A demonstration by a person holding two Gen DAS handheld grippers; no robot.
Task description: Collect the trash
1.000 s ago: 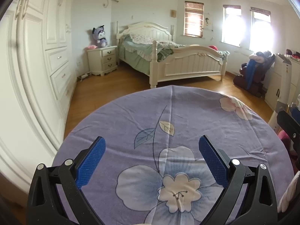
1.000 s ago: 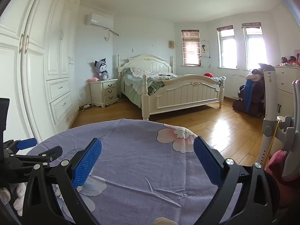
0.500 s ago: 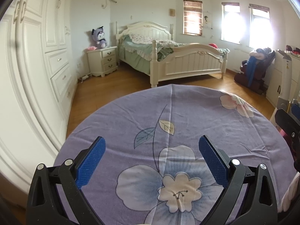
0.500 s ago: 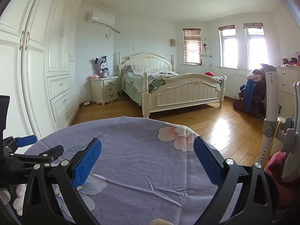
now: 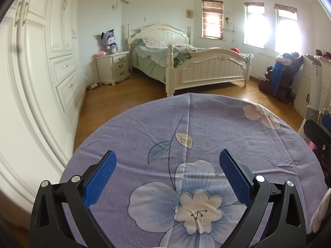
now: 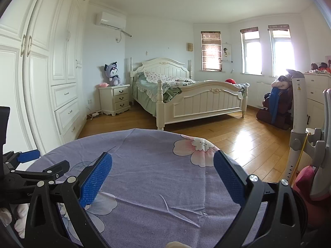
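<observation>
Both my claws are hanging over the round table with the purple flower-print cloth [image 5: 206,124] right now. The left gripper [image 5: 168,175] has its blue-padded fingers [image 5: 99,177] spread wide with nothing between them, just the big blue-and-cream flower printed on the cloth underneath. The right gripper [image 6: 163,175] is the same: jaws wide apart, empty, sitting above a wrinkled patch of cloth with a pink flower print near the far edge. In the right wrist view I can see the left gripper poking in at the left edge, so the two are side by side, close but not touching.

As for the trash, honestly I can't spot any. The cloth looks bare in both views, and nothing on the wooden plank floor [image 6: 238,136] reads as litter from here. There's something pale at the very bottom edge of the right view, but it's too cropped to tell what it is.

The rest of the room: cream-white panelled wardrobe [image 5: 41,72] along the left, white bed with green ruffled bedding [image 5: 186,66] across the floor, white three-drawer nightstand [image 5: 113,68] beside it with a purple plush toy [image 5: 109,41] on top. A dark red chair with clothes piled on it [image 5: 281,78] stands over by the bright windows.
</observation>
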